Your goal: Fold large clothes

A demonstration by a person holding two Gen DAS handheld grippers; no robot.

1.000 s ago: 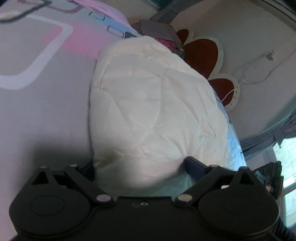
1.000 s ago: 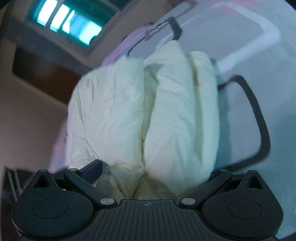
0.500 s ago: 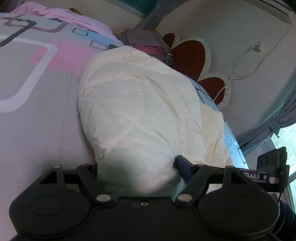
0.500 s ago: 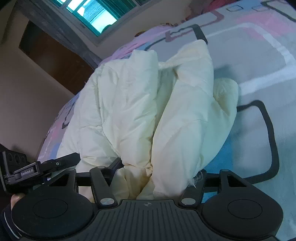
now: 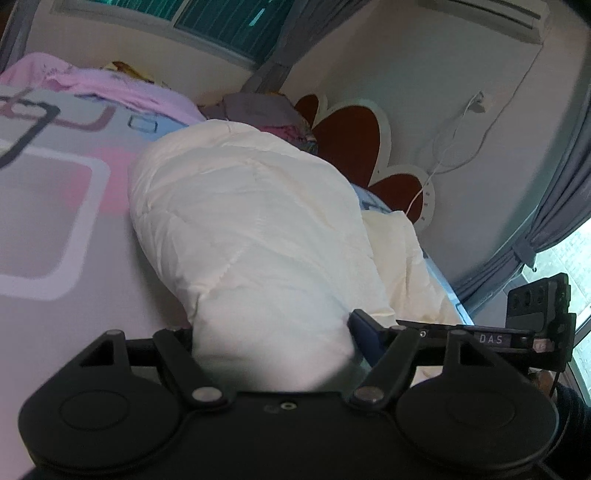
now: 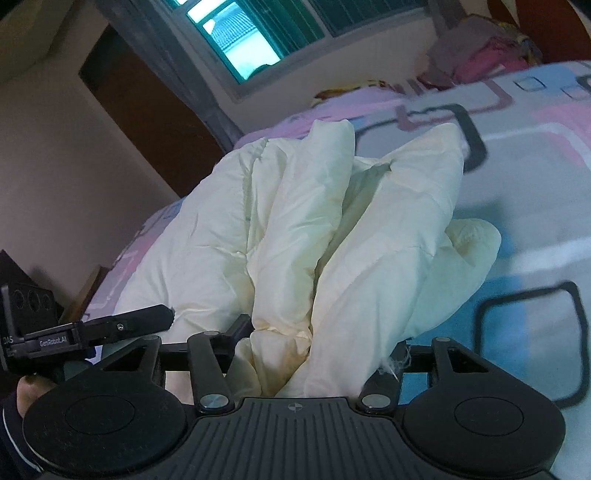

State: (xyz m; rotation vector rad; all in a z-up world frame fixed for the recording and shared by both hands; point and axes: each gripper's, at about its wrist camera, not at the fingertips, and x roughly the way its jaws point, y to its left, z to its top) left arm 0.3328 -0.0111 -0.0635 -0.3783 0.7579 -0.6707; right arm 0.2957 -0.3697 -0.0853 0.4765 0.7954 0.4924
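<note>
I'm lowering the cream quilt (image 5: 251, 229) onto the bed (image 5: 55, 229), left gripper (image 5: 273, 343) and right gripper (image 6: 314, 354) both clamped on its bunched edge, so this fold is nearly landing.

This is a bedroom in a home. A bed with a grey sheet printed with pink, blue and black rounded squares (image 5: 55, 206) fills most of both views. At its head stands a dark red, petal-shaped headboard edged in white (image 5: 351, 136). A teal-tinted window (image 6: 258, 40) sits above the bed, grey curtains (image 5: 554, 206) hang by a second window, and a white wall-mounted air conditioner (image 5: 484, 14) sits high on the wall.
</note>
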